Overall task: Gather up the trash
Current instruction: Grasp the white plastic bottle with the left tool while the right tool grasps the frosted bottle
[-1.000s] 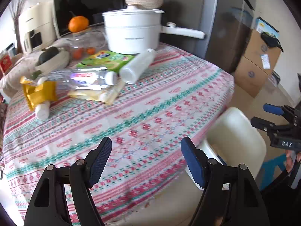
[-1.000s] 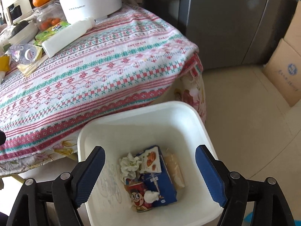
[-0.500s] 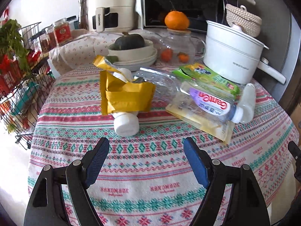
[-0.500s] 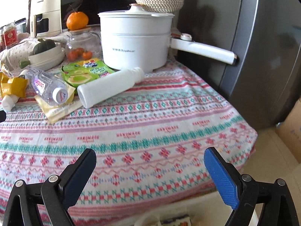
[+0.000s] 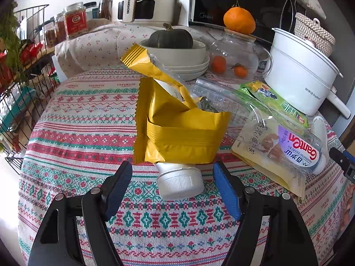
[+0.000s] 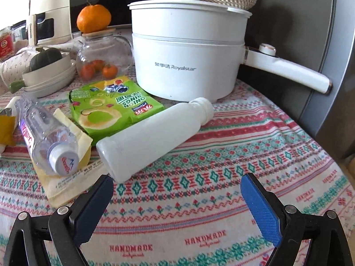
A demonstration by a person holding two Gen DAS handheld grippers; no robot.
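A crumpled yellow wrapper (image 5: 177, 130) lies over a white capped bottle (image 5: 179, 184) on the patterned tablecloth. My left gripper (image 5: 172, 170) hovers just in front, its jaws closing, the bottle's cap between the blue pads without touching them. To the right lie a clear water bottle (image 5: 266, 133) on a pale yellow pouch (image 5: 268, 173), and a green snack bag (image 5: 273, 102). My right gripper (image 6: 177, 178) stands wide open near the base of a white uncapped bottle (image 6: 155, 137). Beside it are the green snack bag (image 6: 111, 106) and the water bottle (image 6: 44, 133).
A white electric pot (image 6: 186, 66) with a long handle (image 6: 288, 71) stands behind the trash. A glass jar of oranges (image 6: 99, 59) and stacked bowls with a squash (image 5: 173, 51) are at the back. A wire rack (image 5: 20, 88) borders the table's left side.
Both grippers came in from the table's edge and the white bin to the trash on the table. The left one swung toward the yellow wrapper, the right one rose to the white bottle.
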